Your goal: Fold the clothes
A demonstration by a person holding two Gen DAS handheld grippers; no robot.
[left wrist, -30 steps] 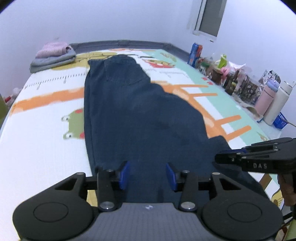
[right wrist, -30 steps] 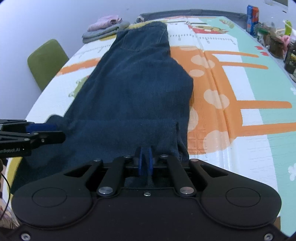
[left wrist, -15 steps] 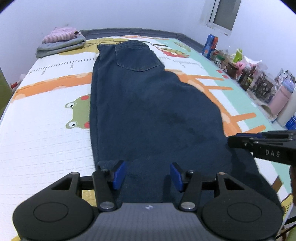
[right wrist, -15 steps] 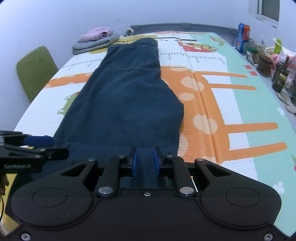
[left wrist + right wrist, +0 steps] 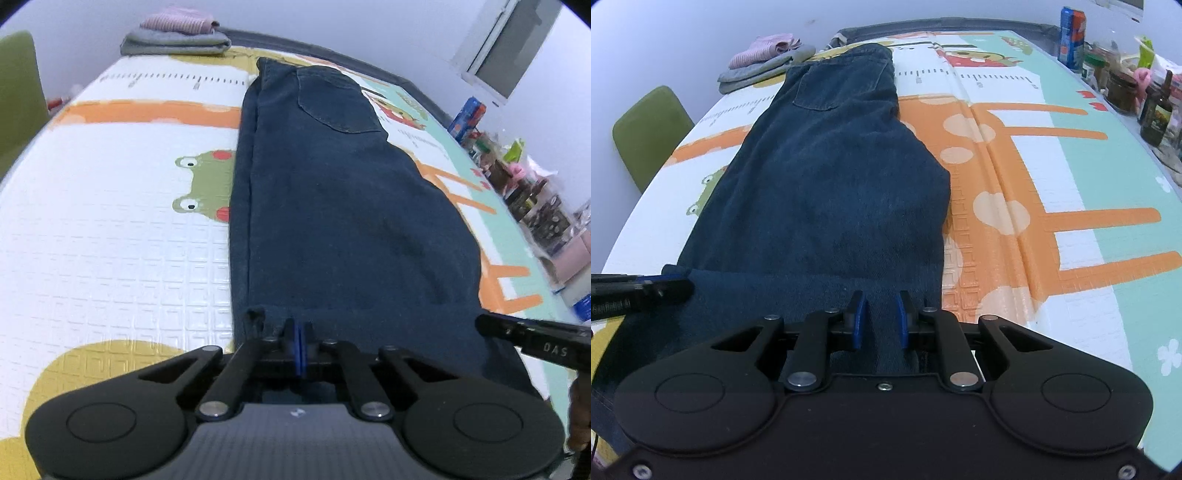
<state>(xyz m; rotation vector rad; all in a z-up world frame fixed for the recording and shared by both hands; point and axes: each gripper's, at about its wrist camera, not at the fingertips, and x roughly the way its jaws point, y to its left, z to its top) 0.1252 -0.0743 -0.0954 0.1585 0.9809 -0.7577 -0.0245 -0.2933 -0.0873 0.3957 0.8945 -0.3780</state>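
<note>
Jeans (image 5: 332, 206) (pocket up) lie lengthwise on the surface (image 5: 110, 258); left gripper (image 5: 300, 345) pinches their near hem, right gripper (image 5: 878, 319) stands narrowly parted.

The left gripper (image 5: 300, 347), earlier spread wide, now pinches the near hem of the dark blue denim jeans (image 5: 343, 206), while the right gripper (image 5: 878, 320), earlier clamped there, now gapes.

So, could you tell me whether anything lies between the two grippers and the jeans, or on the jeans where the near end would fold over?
Nothing visible does. The left gripper is shut on the near hem of the jeans, and the right gripper straddles the same hem, jaws apart. The denim ahead lies bare; the folded clothes sit beyond its far end.
</note>
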